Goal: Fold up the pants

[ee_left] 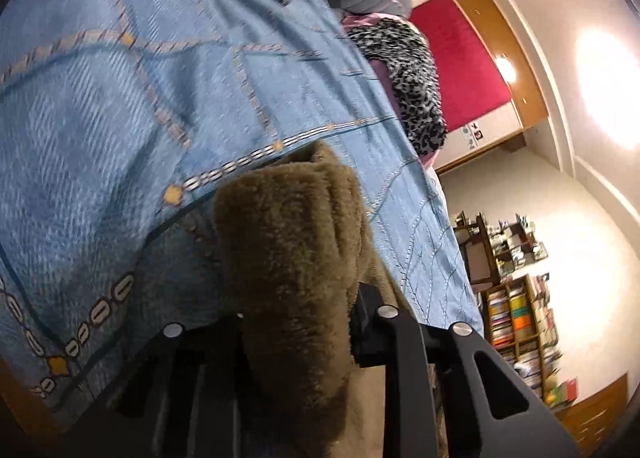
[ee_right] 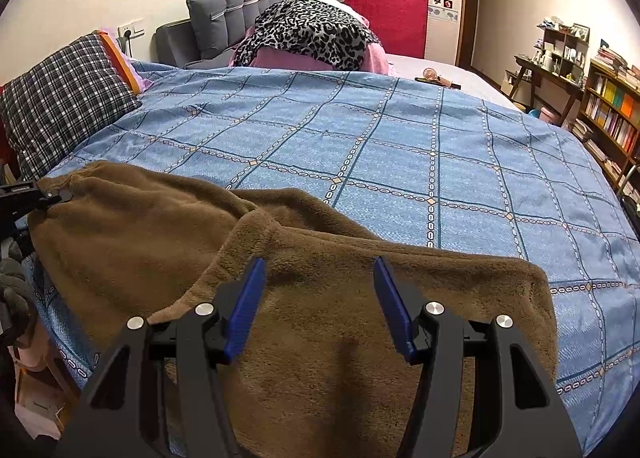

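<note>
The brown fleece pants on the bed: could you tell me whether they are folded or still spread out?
Partly folded: the brown fleece pants lie loosely doubled over themselves on the blue bedspread, one end pinched by the left gripper.

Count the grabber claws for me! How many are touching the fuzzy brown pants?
1. The left gripper pinches the fuzzy brown pants at their far left corner. The right gripper hovers open above their middle, pinching nothing.

The pants (ee_right: 320, 298) lie on the bedspread (ee_right: 400, 161), pillow (ee_right: 68, 97) behind-left, bookshelf (ee_right: 608, 113) right.
</note>
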Action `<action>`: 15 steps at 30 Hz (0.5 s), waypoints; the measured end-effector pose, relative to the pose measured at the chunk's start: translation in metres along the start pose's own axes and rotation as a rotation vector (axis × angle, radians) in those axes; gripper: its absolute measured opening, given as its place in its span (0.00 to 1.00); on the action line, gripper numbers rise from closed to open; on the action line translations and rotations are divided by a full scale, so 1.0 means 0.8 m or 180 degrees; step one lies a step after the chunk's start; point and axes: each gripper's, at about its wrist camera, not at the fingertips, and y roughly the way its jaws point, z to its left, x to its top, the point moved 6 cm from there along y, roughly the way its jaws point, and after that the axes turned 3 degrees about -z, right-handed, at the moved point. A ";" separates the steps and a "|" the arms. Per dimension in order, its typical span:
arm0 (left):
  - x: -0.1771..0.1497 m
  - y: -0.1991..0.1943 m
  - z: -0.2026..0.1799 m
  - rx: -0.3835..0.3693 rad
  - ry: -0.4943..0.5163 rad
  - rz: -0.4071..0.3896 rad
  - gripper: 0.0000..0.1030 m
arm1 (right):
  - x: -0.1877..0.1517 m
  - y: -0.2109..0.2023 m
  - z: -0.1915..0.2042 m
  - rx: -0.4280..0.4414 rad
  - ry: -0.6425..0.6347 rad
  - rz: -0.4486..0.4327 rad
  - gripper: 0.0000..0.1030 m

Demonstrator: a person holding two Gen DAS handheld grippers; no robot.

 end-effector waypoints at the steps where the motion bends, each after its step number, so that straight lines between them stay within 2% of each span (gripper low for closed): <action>1: 0.001 -0.002 -0.008 -0.0007 0.0063 -0.0016 0.20 | 0.000 -0.001 -0.002 -0.0004 0.0015 -0.0007 0.56; 7: -0.003 -0.019 -0.070 -0.0177 0.0433 -0.0096 0.19 | 0.001 -0.010 -0.018 -0.0029 0.0119 -0.0071 0.56; 15: -0.035 -0.033 -0.192 -0.0504 0.1032 -0.0081 0.19 | -0.010 -0.020 -0.045 -0.0039 0.0350 -0.0103 0.56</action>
